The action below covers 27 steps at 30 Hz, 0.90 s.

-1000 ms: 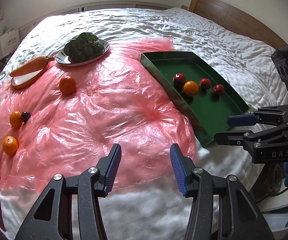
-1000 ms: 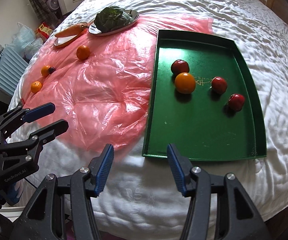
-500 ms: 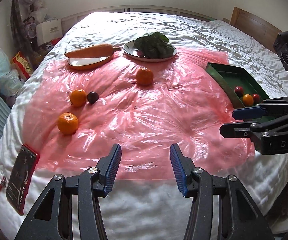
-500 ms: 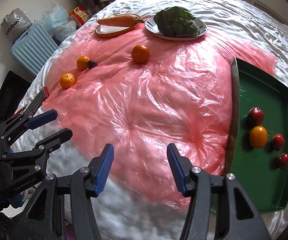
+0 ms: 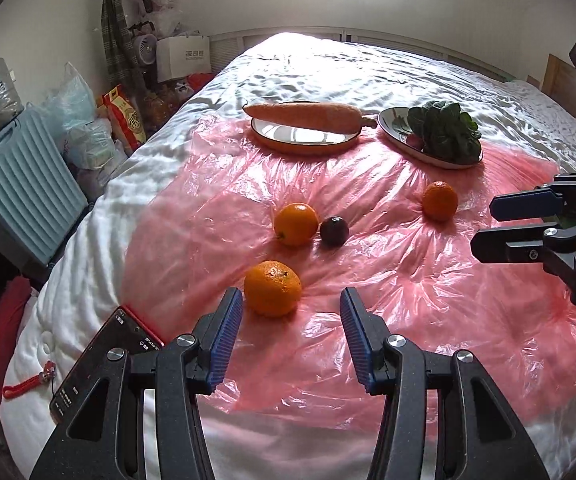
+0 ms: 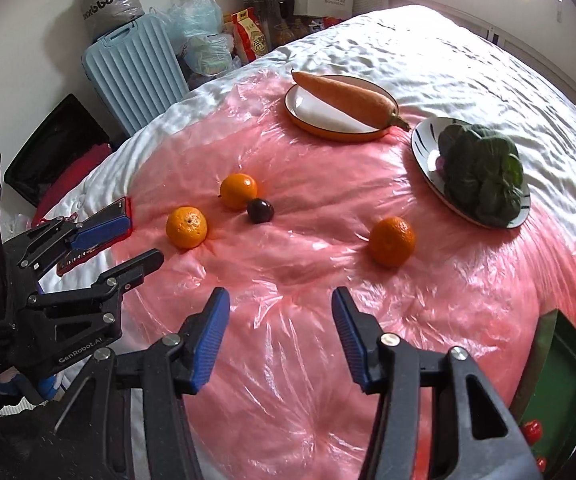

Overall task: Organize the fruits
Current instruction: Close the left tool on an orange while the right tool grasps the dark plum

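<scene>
"GenRobot.AI" marks the left tongs (image 6: 138, 240); "bobbot" shows on a grey bag (image 6: 110, 2)

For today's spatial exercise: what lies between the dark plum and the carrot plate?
Only bare pink plastic sheet lies between the plum and the carrot plate, as both wrist views show.

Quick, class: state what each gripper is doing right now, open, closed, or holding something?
Left gripper: jaws open, holding nothing, just short of the nearest orange.
Right gripper: jaws open, holding nothing, above the pink plastic sheet.

White bed (image 5: 367, 68), pink plastic sheet (image 5: 407, 280), phone (image 5: 100, 364)
</scene>
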{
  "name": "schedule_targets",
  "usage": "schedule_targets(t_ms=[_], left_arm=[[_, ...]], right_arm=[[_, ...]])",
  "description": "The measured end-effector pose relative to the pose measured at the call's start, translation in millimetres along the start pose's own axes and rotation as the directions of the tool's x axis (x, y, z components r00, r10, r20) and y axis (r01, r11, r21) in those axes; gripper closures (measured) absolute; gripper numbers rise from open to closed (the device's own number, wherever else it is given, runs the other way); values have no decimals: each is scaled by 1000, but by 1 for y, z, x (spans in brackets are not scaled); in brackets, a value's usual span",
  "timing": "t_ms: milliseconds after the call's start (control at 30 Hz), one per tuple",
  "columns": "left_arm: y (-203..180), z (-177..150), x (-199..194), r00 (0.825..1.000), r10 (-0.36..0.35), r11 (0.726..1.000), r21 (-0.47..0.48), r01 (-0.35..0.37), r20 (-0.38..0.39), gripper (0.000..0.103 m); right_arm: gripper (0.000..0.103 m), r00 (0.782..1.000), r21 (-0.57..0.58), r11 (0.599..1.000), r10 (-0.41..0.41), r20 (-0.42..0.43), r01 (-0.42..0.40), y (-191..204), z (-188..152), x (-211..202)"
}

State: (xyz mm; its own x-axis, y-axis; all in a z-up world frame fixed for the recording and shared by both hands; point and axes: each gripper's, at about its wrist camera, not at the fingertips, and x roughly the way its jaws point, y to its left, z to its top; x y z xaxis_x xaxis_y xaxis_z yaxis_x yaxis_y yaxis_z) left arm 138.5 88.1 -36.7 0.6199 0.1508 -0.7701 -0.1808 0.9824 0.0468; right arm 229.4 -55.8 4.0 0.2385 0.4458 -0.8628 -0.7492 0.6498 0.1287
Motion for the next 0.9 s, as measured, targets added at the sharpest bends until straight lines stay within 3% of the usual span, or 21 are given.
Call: schedule_targets(t_ms=[100,333,433,600,733,900], left_arm=[[5,2,15,1000,13,1000,-19,-13,-15,58],[8,0,40,998,28,999,-19,-29,-48,58],[9,-1,48,998,30,999,-20,-32,-62,58],[10,-2,58,997,23,999,-21,-25,-80,58],[8,-2,61,996,12,1000,-24,-15,-85,58],[8,-2,64,996,5,1000,-24,-7,-87,58]], right_arm=[[16,1000,-55,998,24,0,-24,8,17,15],[20,998,-149,987,58,-22,-60,19,45,54],[29,997,-181,981,59,-47,-66,22,52,72],[32,995,-202,977,52,-81,-67,24,60,96],[40,993,-196,979,40,-113,-62,19,62,110],[41,990,-183,981,34,-137,-59,16,62,121]])
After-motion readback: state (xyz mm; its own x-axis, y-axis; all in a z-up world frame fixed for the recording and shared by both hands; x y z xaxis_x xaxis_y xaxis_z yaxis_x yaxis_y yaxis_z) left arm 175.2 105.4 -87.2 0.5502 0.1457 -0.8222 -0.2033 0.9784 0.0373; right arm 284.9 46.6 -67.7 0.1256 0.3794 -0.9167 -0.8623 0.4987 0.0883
